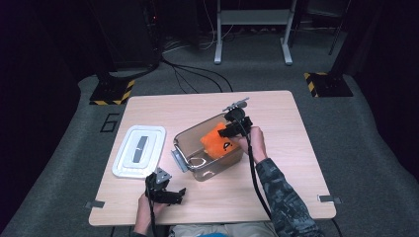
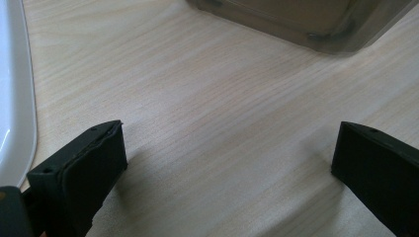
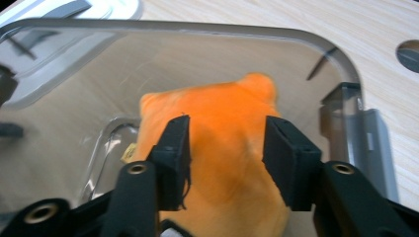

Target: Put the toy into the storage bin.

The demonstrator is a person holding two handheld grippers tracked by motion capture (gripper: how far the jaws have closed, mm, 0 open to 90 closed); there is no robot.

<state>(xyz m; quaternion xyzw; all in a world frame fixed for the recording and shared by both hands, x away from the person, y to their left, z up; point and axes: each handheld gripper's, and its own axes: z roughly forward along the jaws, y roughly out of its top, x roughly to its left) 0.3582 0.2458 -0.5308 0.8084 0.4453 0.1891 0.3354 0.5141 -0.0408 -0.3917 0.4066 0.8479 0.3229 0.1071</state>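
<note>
An orange plush toy (image 1: pixel 217 140) (image 3: pixel 217 113) stands tilted in a clear plastic container (image 1: pixel 190 132) (image 3: pixel 197 27) at the table's middle. My right gripper (image 1: pixel 232 129) (image 3: pixel 225 143) reaches in from the right, and its two black pads pinch the toy's soft body from both sides. Near the front edge, my left gripper (image 1: pixel 167 192) (image 2: pixel 227 148) rests low over bare wood, jaws wide apart with nothing between them. The container's near corner (image 2: pixel 306 24) lies ahead of it.
A white lid (image 1: pixel 139 150) (image 2: pixel 12 98) with a grey handle lies flat on the table left of the container. A latch flap (image 1: pixel 179 160) sticks out from the container's left end. Bare wood spans the right side and back.
</note>
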